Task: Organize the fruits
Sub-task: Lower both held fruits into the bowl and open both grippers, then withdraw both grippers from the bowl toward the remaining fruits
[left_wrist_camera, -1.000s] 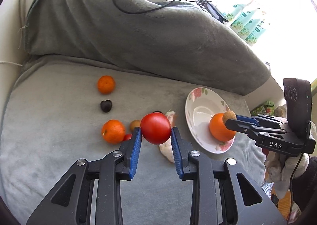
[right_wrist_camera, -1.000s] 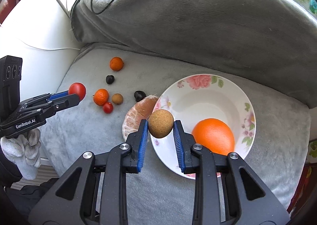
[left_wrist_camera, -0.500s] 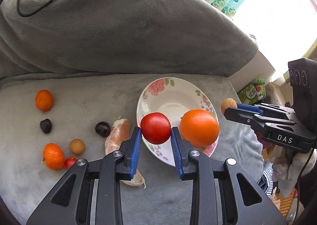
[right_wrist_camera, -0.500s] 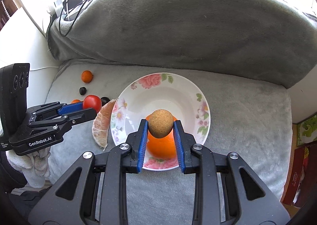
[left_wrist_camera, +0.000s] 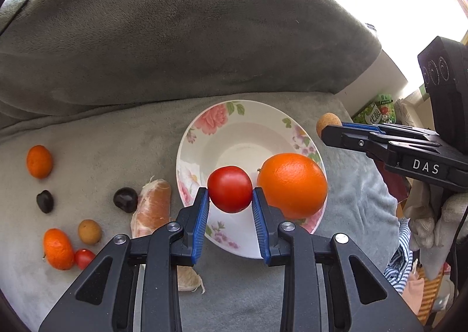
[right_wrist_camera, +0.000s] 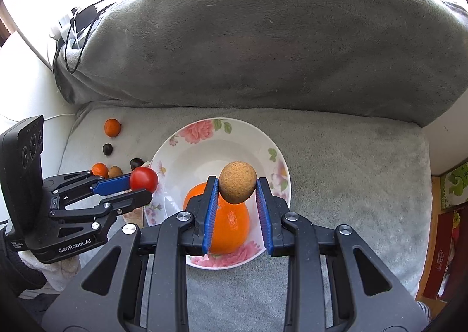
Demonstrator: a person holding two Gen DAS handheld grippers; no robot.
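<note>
A white flowered plate (left_wrist_camera: 248,133) (right_wrist_camera: 204,150) lies on the grey cushion and holds a large orange (left_wrist_camera: 292,183) (right_wrist_camera: 231,229). My left gripper (left_wrist_camera: 230,200) is shut on a red tomato (left_wrist_camera: 230,188) and holds it above the plate's near left part; it also shows in the right wrist view (right_wrist_camera: 143,181). My right gripper (right_wrist_camera: 237,190) is shut on a round brown fruit (right_wrist_camera: 237,181) above the orange; in the left wrist view this fruit (left_wrist_camera: 327,121) hangs over the plate's right rim.
Left of the plate lie a peeled citrus piece (left_wrist_camera: 153,209), two dark fruits (left_wrist_camera: 125,200) (left_wrist_camera: 44,201), two small oranges (left_wrist_camera: 39,161) (left_wrist_camera: 58,248), a small brown fruit (left_wrist_camera: 89,231) and a small tomato (left_wrist_camera: 84,258). A big grey cushion (left_wrist_camera: 190,34) rises behind. Cables (right_wrist_camera: 76,31) lie far left.
Both grippers have moved over the plate with their fruits. The left one came from the loose fruits on the left; the right one now hangs above the orange.
</note>
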